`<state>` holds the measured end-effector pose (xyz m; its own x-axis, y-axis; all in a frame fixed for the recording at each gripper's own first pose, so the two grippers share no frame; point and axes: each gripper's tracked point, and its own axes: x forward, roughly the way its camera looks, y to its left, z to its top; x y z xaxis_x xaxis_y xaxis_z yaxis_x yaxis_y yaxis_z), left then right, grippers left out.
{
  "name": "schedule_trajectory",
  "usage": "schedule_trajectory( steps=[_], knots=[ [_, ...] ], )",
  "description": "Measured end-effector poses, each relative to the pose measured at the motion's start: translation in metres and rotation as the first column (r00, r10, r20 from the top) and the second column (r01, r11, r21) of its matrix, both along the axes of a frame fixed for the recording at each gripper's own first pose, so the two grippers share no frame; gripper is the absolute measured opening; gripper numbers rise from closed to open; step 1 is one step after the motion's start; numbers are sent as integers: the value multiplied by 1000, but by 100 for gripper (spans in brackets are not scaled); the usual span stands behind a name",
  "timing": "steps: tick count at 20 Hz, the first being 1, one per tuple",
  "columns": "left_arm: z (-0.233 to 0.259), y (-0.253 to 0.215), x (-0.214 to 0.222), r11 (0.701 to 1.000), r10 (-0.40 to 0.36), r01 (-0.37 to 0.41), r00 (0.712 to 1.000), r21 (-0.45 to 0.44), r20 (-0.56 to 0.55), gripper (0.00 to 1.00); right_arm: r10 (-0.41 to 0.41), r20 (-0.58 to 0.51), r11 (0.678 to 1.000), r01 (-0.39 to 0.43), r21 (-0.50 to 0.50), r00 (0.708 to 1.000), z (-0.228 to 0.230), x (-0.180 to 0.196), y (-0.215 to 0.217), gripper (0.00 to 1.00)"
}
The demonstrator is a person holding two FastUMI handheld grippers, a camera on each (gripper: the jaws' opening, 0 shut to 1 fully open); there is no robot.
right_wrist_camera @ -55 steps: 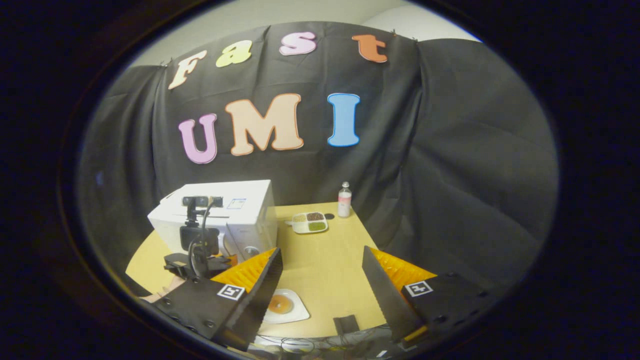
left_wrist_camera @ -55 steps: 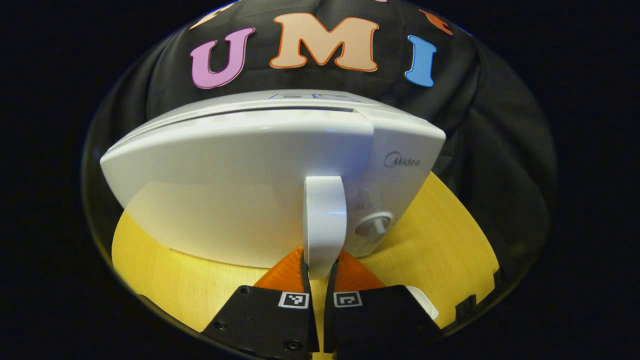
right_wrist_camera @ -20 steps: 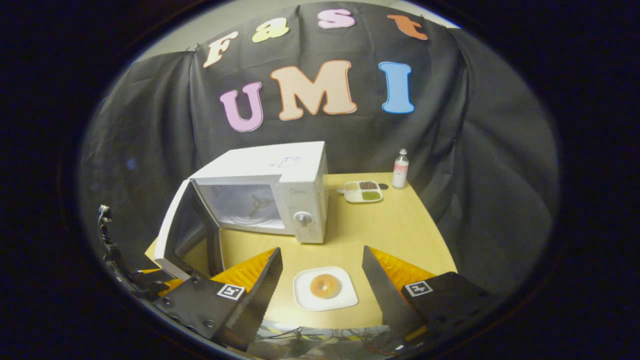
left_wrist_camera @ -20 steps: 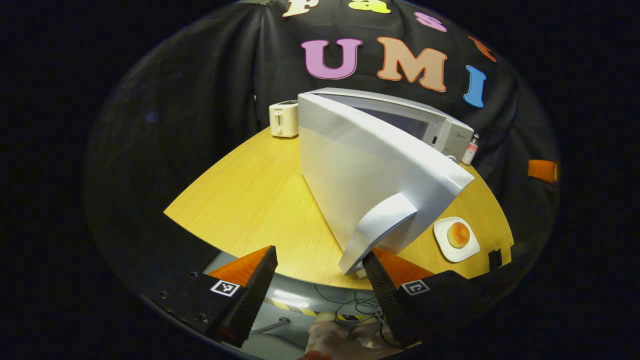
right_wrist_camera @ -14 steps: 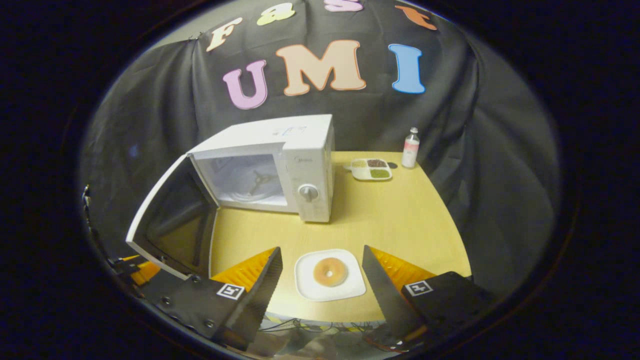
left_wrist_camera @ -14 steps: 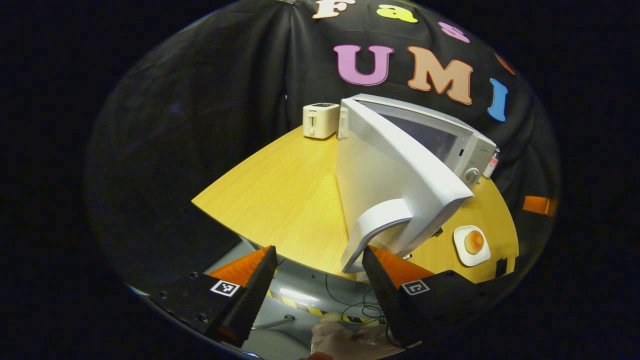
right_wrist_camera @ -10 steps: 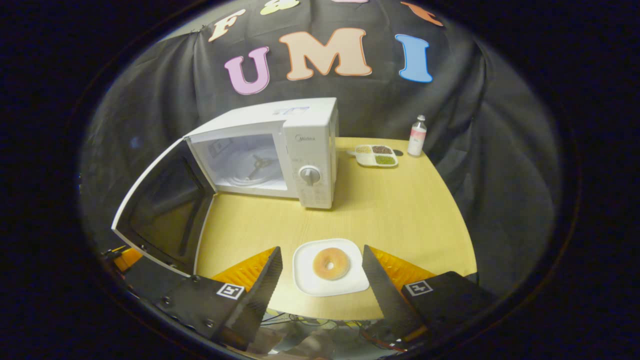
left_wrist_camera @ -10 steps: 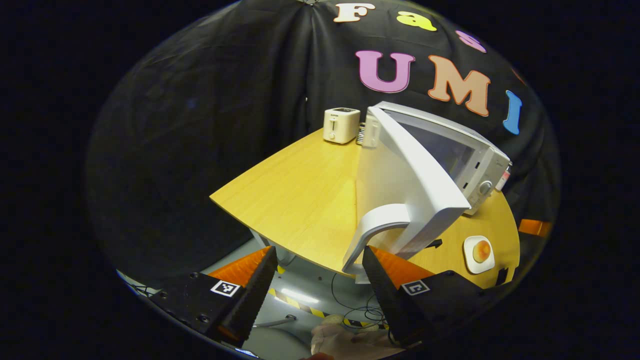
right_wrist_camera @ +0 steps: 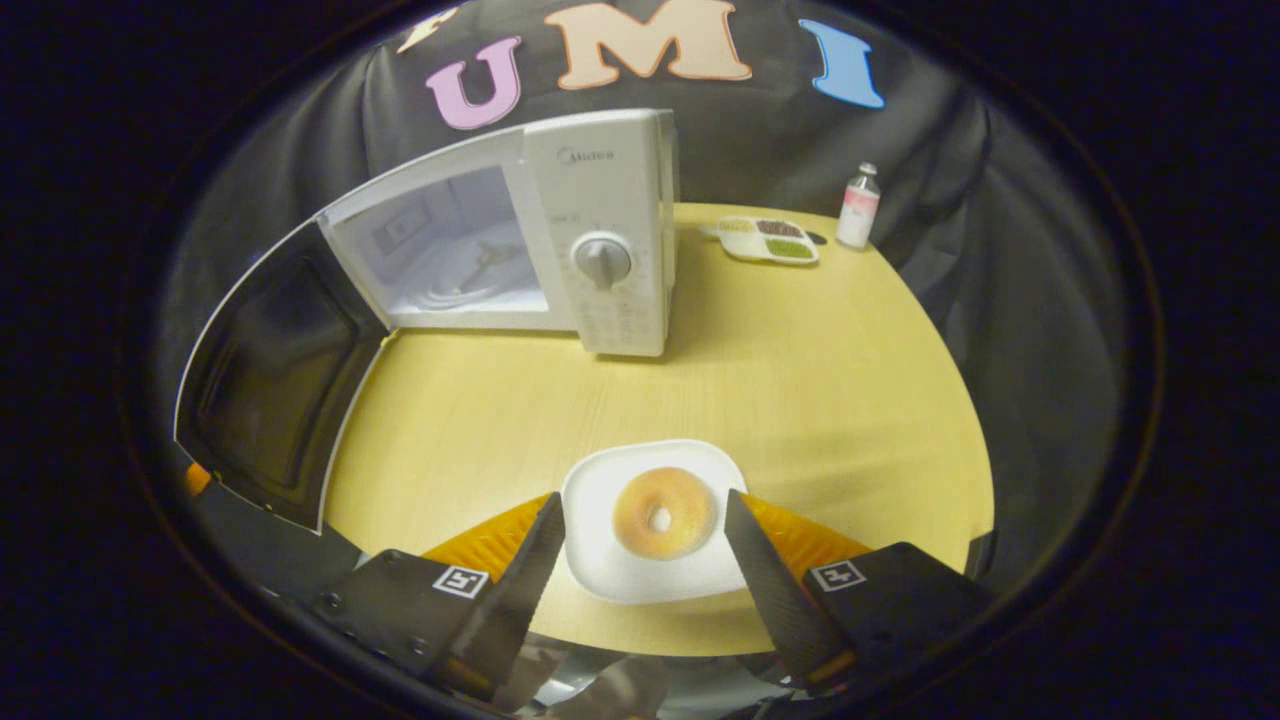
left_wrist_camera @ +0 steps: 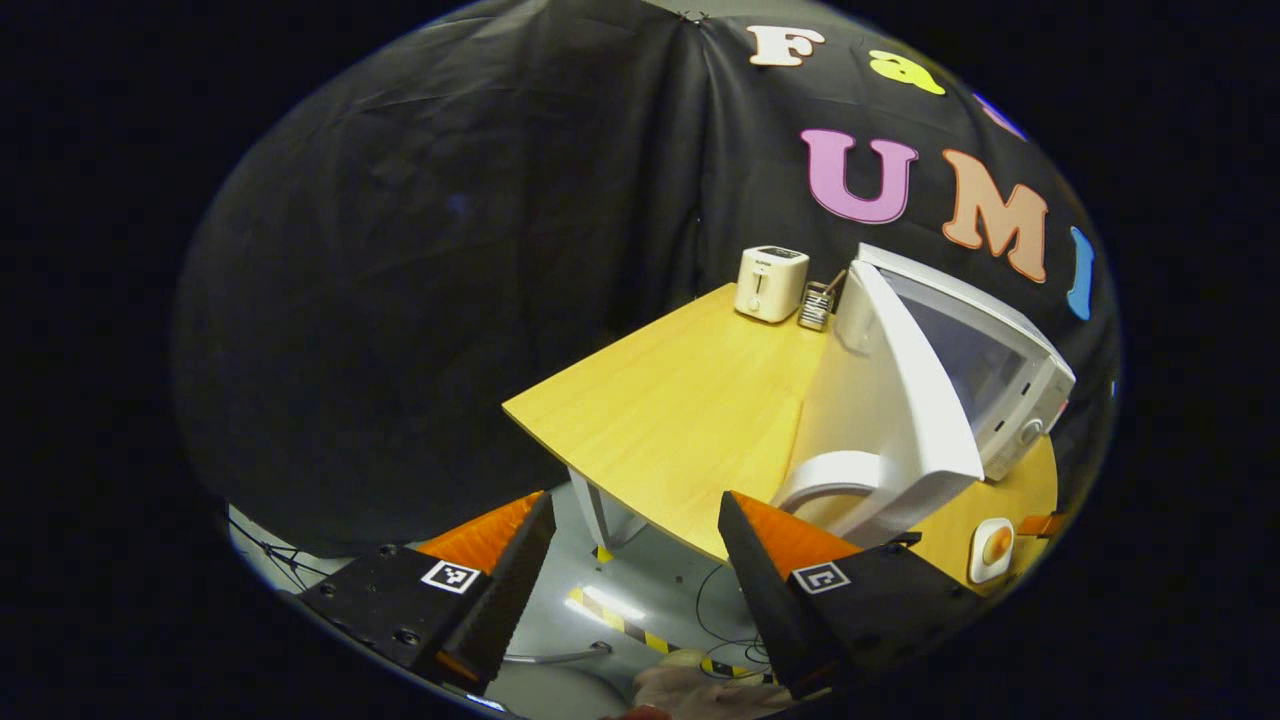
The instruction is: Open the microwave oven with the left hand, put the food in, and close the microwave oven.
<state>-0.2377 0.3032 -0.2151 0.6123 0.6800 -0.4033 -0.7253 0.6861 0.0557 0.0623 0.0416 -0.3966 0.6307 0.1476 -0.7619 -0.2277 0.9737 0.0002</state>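
In the right gripper view, the microwave (right_wrist_camera: 600,230) stands at the back of the desk (right_wrist_camera: 800,380), its door (right_wrist_camera: 270,380) swung out to the microwave's left. In front of the microwave, near the desk's front edge, lies the plate (right_wrist_camera: 650,520) with the doughnut (right_wrist_camera: 663,513) on it. Right of the microwave sit a divided dish (right_wrist_camera: 770,240) and, beyond it, a bottle (right_wrist_camera: 857,206). In the left gripper view, a toaster (left_wrist_camera: 770,284) and a small rack (left_wrist_camera: 817,305) stand just beyond the microwave's hinge side.
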Motion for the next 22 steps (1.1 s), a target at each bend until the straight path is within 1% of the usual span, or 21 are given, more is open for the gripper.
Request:
schedule_trajectory(
  steps=[1,2,3,6,7,10,11,12,13,14,15,16,17,18,19,20,21,22],
  knots=[
    [7,5,-1,1000,14,-14,1000,4,16,98,-3,-23,1000,3,-4,1000,-7,3,1,94],
    [12,7,-1,1000,26,-26,999,6,29,100,-9,-39,1000,9,-12,999,-14,4,2,94],
    [17,10,-3,999,39,-39,998,7,42,97,-13,-52,1000,12,-21,999,-18,3,1,94],
    [37,13,-5,998,57,-59,994,15,93,97,-28,-74,999,24,-49,997,-29,7,-1,94],
    [44,14,-3,998,57,-59,993,24,106,97,-33,-81,998,29,-57,996,-33,9,-3,100],
    [61,12,7,998,22,-29,991,53,134,97,-48,-110,996,40,-76,993,-47,11,-4,100],
    [68,13,12,997,10,-19,990,70,139,96,-55,-120,995,45,-84,991,-51,11,-5,94],
    [73,14,17,996,-3,-10,990,88,142,97,-65,-128,995,54,-88,990,-54,10,-5,94],
    [78,14,22,995,-14,0,989,101,144,97,-75,-136,994,64,-88,988,-57,10,-5,100],
    [81,12,27,994,-27,12,989,105,147,97,-85,-144,993,72,-88,986,-60,9,-6,100],
    [87,8,33,994,-45,28,986,107,158,94,-91,-152,993,78,-88,984,-63,8,-6,94],
    [91,5,39,993,-63,45,983,109,170,94,-96,-155,992,83,-91,983,-65,7,-7,100],
    [94,2,46,992,-79,60,981,111,178,96,-102,-158,991,87,-99,982,-66,7,-8,100],
    [93,2,51,991,-92,72,980,115,177,96,-106,-153,991,90,-103,983,-66,7,-9,100],
    [93,2,57,989,-106,86,979,120,174,96,-109,-148,990,94,-104,983,-66,7,-8,94],
    [93,1,62,987,-119,99,978,123,170,96,-113,-149,990,98,-106,982,-67,7,-8,93],
    [93,0,67,986,-133,113,977,122,166,96,-117,-152,989,102,-103,981,-66,6,-7,84],
    [91,1,70,985,-143,124,976,122,163,96,-126,-152,988,111,-104,980,-65,6,-7,89]
  ],
)
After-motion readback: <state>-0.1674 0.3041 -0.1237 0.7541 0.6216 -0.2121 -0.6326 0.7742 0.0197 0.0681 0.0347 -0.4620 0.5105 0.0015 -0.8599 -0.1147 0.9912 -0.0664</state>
